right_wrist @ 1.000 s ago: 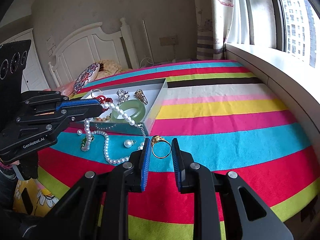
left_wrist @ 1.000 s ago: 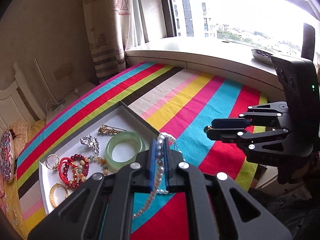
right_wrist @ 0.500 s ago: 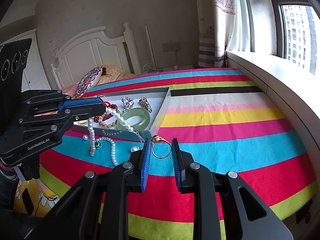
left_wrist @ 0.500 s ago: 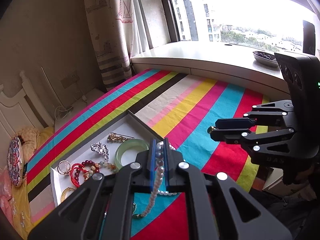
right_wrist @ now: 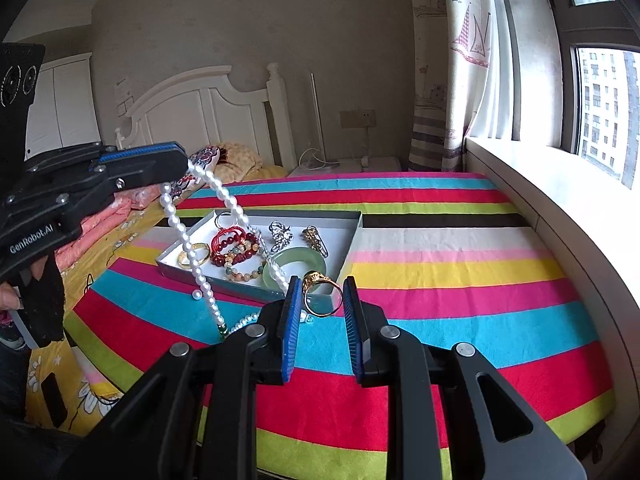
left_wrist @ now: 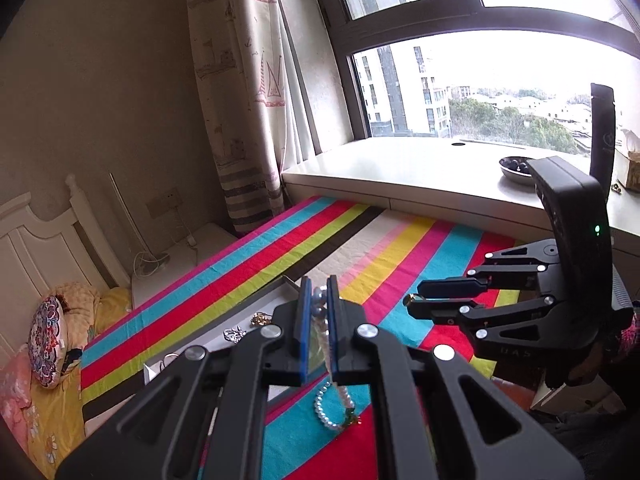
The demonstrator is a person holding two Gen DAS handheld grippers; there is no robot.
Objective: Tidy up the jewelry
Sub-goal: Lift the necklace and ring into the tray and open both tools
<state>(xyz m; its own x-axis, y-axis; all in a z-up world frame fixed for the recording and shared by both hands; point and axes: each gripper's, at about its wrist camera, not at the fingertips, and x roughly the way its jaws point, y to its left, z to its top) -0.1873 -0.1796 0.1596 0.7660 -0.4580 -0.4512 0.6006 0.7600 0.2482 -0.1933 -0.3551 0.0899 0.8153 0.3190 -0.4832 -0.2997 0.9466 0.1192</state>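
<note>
My left gripper [left_wrist: 318, 292] is shut on a white pearl necklace [left_wrist: 320, 312], held up in the air. In the right wrist view, the left gripper [right_wrist: 182, 166] is at the left. The pearl necklace [right_wrist: 188, 240] hangs from it in two strands, its lower end lying on the striped blanket [right_wrist: 440, 312]. My right gripper [right_wrist: 322, 290] is shut on a gold ring [right_wrist: 314, 279], in front of the grey tray [right_wrist: 354, 232]. The tray holds a green jade bangle [right_wrist: 298, 258], red bead bracelets [right_wrist: 232, 240], brooches and a gold bangle [right_wrist: 196, 254].
A loose pearl [right_wrist: 197, 295] lies on the blanket before the tray. A wide white window sill [left_wrist: 400, 168] carries a dark dish [left_wrist: 514, 168] and a tall black object [left_wrist: 602, 132]. A white headboard [right_wrist: 200, 108], pillows and a curtain [left_wrist: 240, 100] stand beyond.
Both grippers have risen above the blanket. The left one has drawn more of the pearl necklace up off the fabric. The right one has kept the ring.
</note>
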